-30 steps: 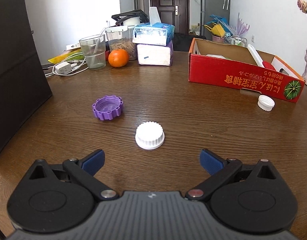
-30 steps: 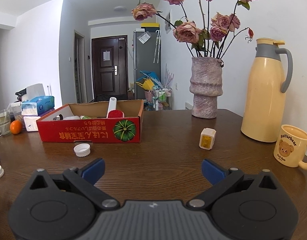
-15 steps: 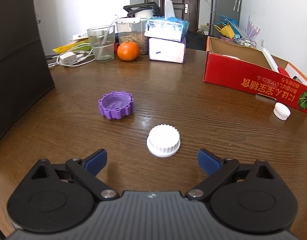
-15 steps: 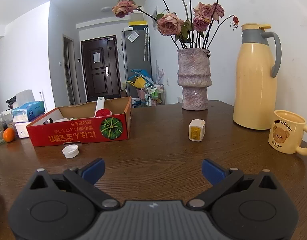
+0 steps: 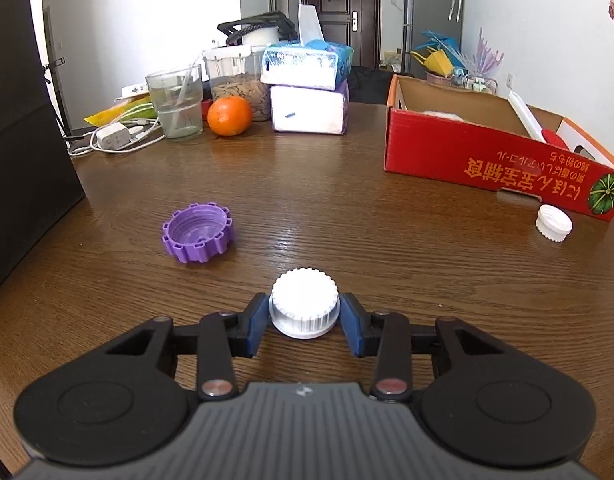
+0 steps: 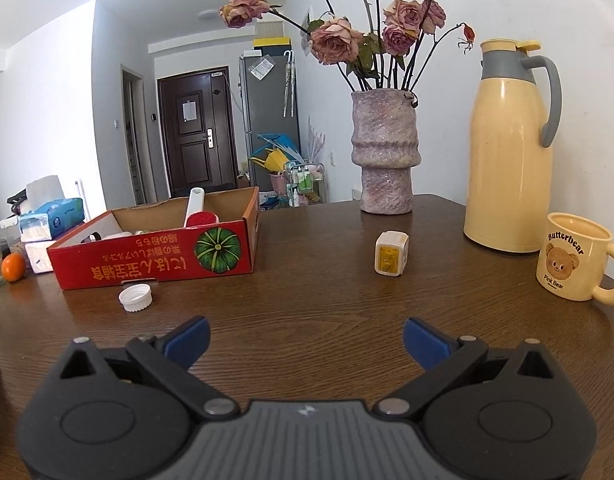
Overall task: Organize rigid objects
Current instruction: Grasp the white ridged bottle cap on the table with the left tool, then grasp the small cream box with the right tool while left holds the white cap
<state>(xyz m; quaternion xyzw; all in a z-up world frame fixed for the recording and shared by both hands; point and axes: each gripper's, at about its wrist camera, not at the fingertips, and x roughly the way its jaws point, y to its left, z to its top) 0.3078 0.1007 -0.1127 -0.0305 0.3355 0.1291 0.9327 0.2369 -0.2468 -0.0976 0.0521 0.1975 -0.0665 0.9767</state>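
My left gripper is shut on a white ribbed bottle cap that rests on the wooden table. A purple cap lies open side up to its left. A smaller white cap lies by the red cardboard box, and shows in the right wrist view in front of that box. My right gripper is open and empty above the table. A small white and yellow cube stands ahead of it.
An orange, a glass, tissue packs and a charger with cable sit at the far left. A black panel stands at the left edge. A vase, a yellow thermos and a mug stand at the right.
My left gripper moved forward and closed its fingers on the white ribbed cap. My right gripper stayed open and shifted slightly, with the view turning a little left.
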